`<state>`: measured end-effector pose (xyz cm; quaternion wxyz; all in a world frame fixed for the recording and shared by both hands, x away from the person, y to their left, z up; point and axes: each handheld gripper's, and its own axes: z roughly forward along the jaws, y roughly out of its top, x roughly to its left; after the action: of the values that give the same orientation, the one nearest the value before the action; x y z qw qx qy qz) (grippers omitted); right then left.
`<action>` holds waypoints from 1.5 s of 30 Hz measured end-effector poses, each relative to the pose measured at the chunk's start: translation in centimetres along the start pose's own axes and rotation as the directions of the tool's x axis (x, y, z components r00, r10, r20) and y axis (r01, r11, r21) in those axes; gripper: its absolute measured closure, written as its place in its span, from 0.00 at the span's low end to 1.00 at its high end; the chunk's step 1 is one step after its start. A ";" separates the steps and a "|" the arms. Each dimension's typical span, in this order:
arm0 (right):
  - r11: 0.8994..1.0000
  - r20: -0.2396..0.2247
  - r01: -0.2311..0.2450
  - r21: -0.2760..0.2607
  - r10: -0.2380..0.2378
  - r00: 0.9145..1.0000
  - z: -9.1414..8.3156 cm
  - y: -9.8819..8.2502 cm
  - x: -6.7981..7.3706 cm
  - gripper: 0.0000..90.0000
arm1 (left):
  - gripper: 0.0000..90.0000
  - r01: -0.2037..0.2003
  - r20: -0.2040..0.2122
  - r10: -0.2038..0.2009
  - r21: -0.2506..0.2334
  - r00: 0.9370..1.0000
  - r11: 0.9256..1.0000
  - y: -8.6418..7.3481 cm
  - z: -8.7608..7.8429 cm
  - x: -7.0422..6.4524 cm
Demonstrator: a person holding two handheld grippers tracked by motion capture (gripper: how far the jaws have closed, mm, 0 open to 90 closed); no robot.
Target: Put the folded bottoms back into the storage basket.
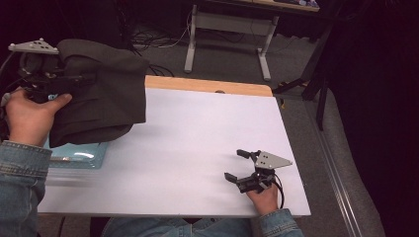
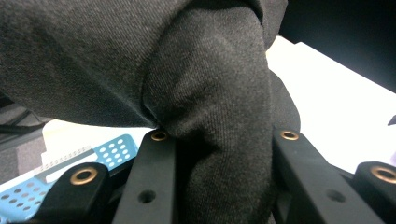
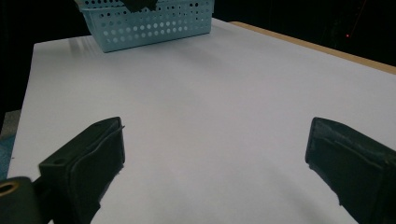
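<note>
the left gripper (image 1: 74, 81) pinched a fold of the dark cloth (image 1: 104, 94), held above the blue basket (image 1: 79, 155) at the table's left edge. the right gripper (image 1: 244, 170) rested spread and empty. the hanging bulk perhaps could slip free or snag the basket.

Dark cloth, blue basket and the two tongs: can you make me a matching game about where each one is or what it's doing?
Things:
1. dark cloth
2. blue basket
3. left tongs
4. right tongs

States:
a. open, resting low over the white table, nothing between them
b. pale blue with round holes, at the table's left edge
c. lifted up, hanging in folds over the basket
d. closed on a fold of fabric

Pairs: 1-c, 2-b, 3-d, 4-a
</note>
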<state>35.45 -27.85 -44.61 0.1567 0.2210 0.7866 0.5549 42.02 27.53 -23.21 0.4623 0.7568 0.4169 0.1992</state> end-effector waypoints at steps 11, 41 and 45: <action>1.000 -0.001 0.001 0.003 -0.001 1.000 0.0 0.0 0.0 0.06 | 0.81 0.025 -0.007 -0.025 0.026 1.000 0.999 -1.4 -1.0 1.9; 1.000 -0.006 0.000 0.009 0.000 1.000 0.1 0.0 0.0 0.06 | 0.80 0.119 -0.026 -0.116 0.163 0.993 0.979 -5.1 -0.4 7.3; 1.000 -0.004 -0.001 0.012 0.001 1.000 0.2 0.0 0.0 0.06 | 0.79 0.125 -0.025 -0.122 0.178 0.992 0.976 -5.3 -0.2 7.8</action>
<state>35.52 -27.71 -44.68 0.1537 0.2214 0.7899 0.5508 43.98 35.19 -28.40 0.4008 0.7667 0.4824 0.1370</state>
